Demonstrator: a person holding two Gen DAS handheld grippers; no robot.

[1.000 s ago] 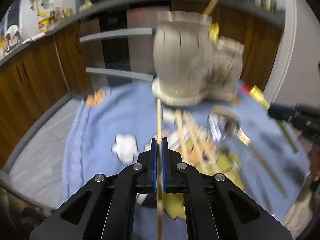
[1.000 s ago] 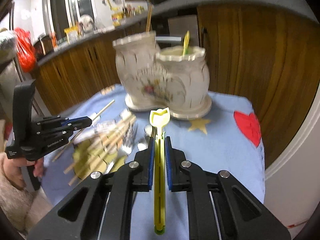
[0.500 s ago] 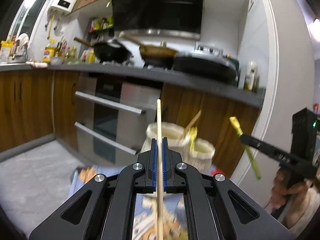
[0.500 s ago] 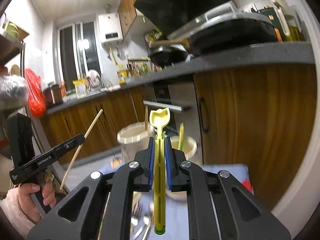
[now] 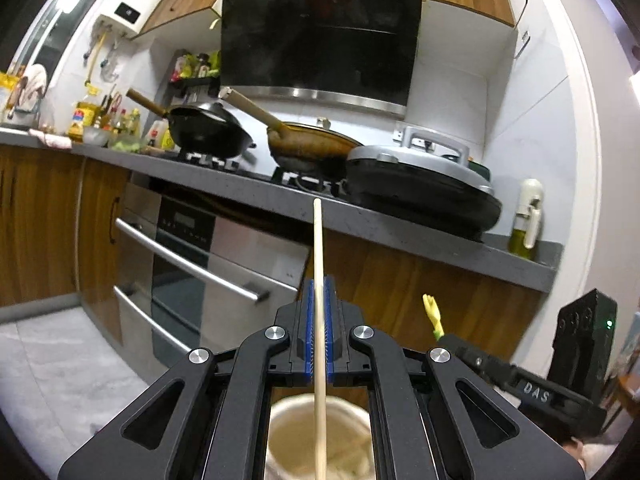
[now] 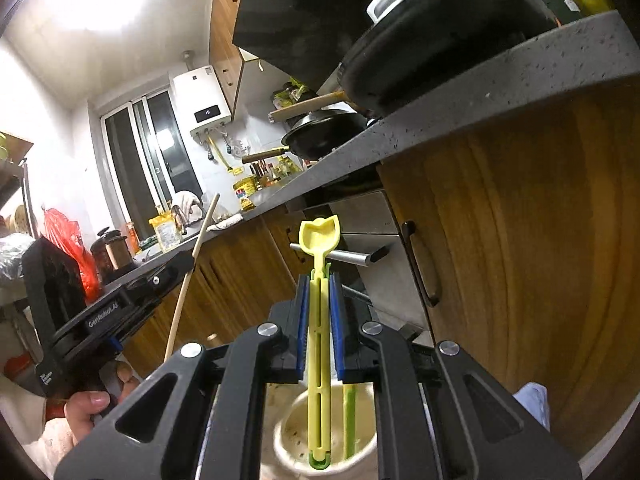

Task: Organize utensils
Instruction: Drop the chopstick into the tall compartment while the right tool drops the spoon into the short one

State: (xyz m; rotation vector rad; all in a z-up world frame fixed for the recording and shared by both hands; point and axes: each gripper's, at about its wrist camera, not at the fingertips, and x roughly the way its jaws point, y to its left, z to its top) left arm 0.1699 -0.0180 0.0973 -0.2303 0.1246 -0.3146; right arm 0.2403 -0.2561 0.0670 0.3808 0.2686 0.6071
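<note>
Placing step. Left claw (image 5: 318,336) clamped on chopstick (image 5: 318,248), over cream holder (image 5: 318,436); right claw (image 6: 320,332) clamped on yellow spoon (image 6: 320,240), above second holder (image 6: 288,436). Next: lower, release inside.

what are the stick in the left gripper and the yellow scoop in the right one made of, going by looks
Stick: likely bamboo or wood, pale tan, matte, thin and straight. Yellow scoop: likely moulded plastic, uniform bright colour, slight sheen, slotted handle with a green end.
</note>
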